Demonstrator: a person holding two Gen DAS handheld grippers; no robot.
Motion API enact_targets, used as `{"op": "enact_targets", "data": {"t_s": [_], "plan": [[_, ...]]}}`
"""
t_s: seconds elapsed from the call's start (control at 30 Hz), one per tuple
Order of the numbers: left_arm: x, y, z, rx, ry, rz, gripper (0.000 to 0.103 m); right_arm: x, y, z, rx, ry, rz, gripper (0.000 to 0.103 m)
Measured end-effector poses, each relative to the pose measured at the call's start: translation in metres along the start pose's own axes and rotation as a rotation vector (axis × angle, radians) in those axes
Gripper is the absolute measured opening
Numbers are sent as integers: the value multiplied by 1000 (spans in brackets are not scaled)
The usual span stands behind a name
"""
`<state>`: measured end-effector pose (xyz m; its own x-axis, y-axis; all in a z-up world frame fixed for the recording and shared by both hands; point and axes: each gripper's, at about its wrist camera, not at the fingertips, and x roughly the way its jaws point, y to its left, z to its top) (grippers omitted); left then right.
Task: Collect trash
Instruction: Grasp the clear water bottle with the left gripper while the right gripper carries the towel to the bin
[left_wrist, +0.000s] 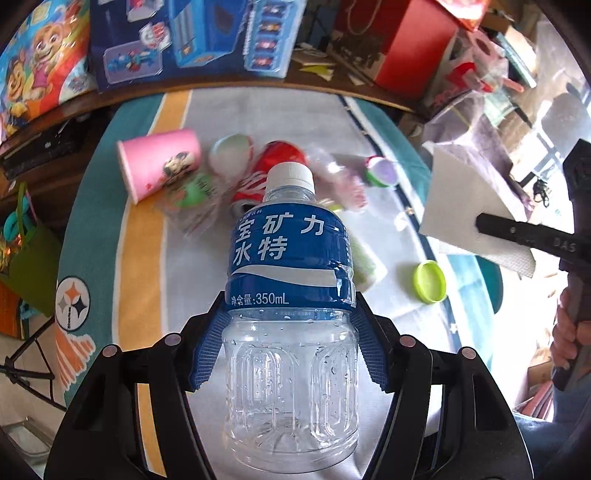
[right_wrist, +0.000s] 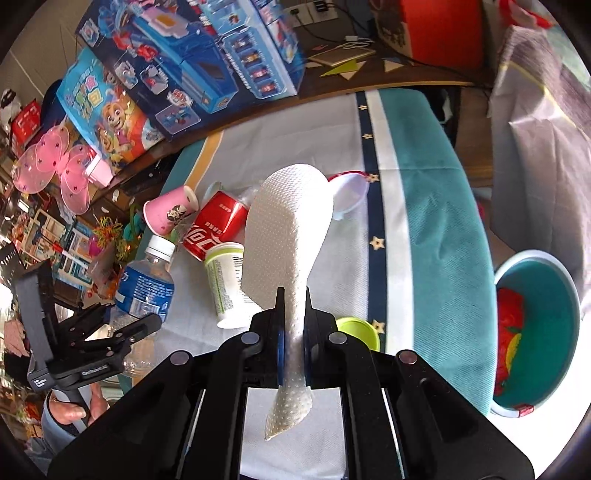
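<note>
Both wrist views, taken above the striped cloth (right_wrist: 436, 177). I hold the left gripper (left_wrist: 290, 332) clamped on the bottle (left_wrist: 290, 295), its blue pads pressing the clear lower body at either side just below the label; the bottle's long axis runs straight up the frame, away from the fingers, white cap uppermost at centre. It is a small clear plastic bottle with a blue wrap label, apparently empty, with droplets on the inside wall. The right gripper (right_wrist: 293, 347) is pinched tight on a white embossed paper towel (right_wrist: 288, 236), which rises from the jaws toward the upper centre of the right wrist view, with a short tail hanging below them. The relation that governs my next move: the teal bin (right_wrist: 535, 391) sits at the lower right edge of the right wrist view, beyond the cloth's border and to the right of the right-hand fingers, so I judge that hand the nearer one. The left gripper appears at the far lower left of that view, well apart from the bin. Still on the cloth: a pink cup (left_wrist: 159, 166), a red can (right_wrist: 218, 225), a white tub (right_wrist: 225, 284) and a green lid (left_wrist: 430, 281).
</note>
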<state>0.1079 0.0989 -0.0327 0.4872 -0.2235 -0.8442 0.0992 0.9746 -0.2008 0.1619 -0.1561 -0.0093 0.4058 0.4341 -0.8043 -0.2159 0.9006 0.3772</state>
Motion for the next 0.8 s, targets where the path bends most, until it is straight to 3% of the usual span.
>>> {"op": "enact_targets", "data": {"t_s": [0.27, 0.8], "plan": [[3, -61, 18, 100, -14, -55, 66, -35, -49, -17, 89, -58, -25, 7], [39, -237, 41, 397, 29, -235, 66, -100, -186, -64, 336, -157, -151, 7]]}}
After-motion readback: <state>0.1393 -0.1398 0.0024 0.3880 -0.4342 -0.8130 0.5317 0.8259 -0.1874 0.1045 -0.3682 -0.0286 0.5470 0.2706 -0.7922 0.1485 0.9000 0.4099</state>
